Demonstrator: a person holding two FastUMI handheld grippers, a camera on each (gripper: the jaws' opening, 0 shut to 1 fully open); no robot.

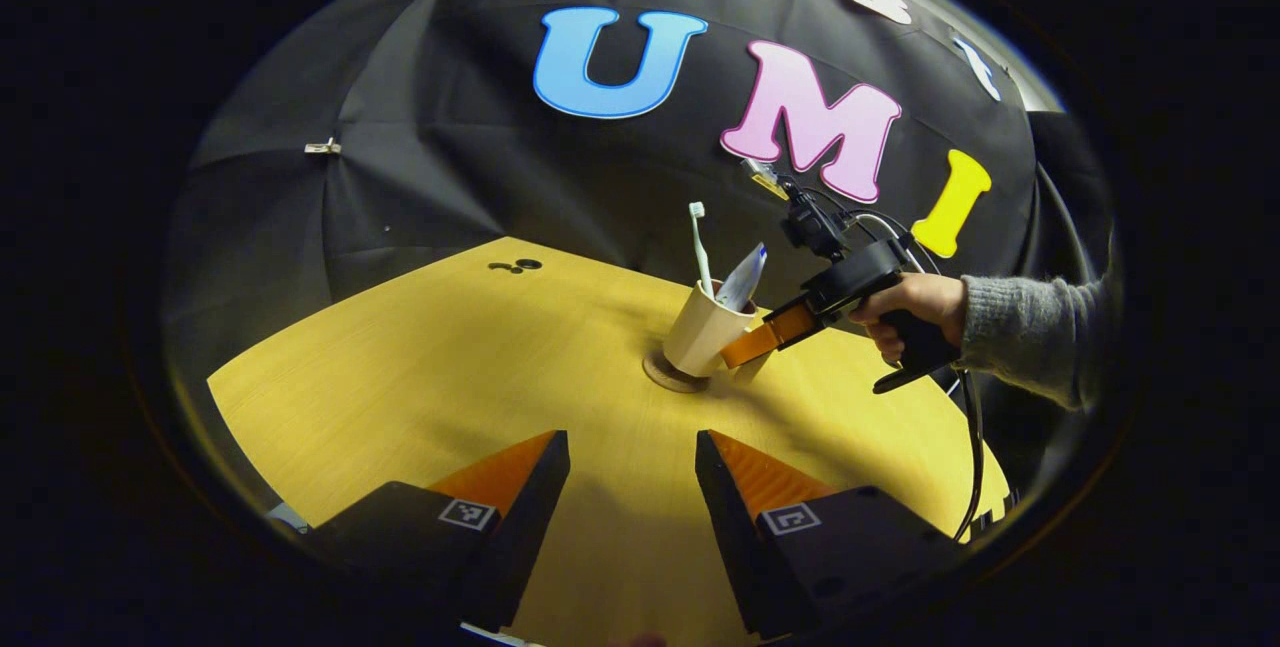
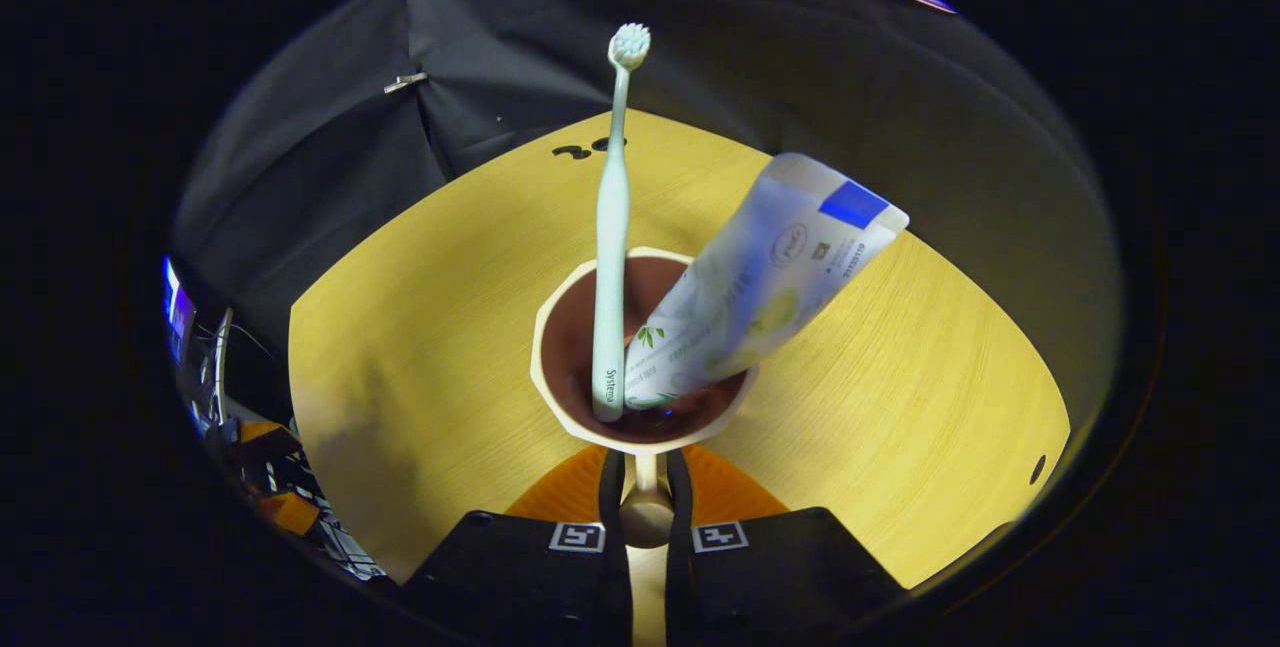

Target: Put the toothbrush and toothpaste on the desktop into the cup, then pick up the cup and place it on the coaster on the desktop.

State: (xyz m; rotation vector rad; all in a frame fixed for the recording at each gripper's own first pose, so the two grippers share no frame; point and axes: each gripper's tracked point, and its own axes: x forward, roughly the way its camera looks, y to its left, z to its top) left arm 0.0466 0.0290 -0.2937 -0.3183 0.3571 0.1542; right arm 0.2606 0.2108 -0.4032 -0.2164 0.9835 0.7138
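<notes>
I am seeing the cup (image 1: 703,331) standing tilted on the round coaster (image 1: 668,375) near the middle of the bench (image 1: 420,367), leaning so its base is partly lifted off the coaster. Inside it the toothbrush (image 2: 611,227) is standing nearly upright with its bristle head at the top, and the toothpaste (image 2: 760,277) tube is leaning beside it toward the rim, its lower end down in the cup's dark interior. My right gripper (image 2: 646,512) is pinching the cup's handle (image 2: 646,487), fingers pressed together on it; a hand (image 1: 915,312) in a grey sleeve (image 1: 1030,332) is holding that gripper. My left gripper (image 1: 632,472) is hanging spread wide above bare bench, well apart from the cup, gripping nothing.
</notes>
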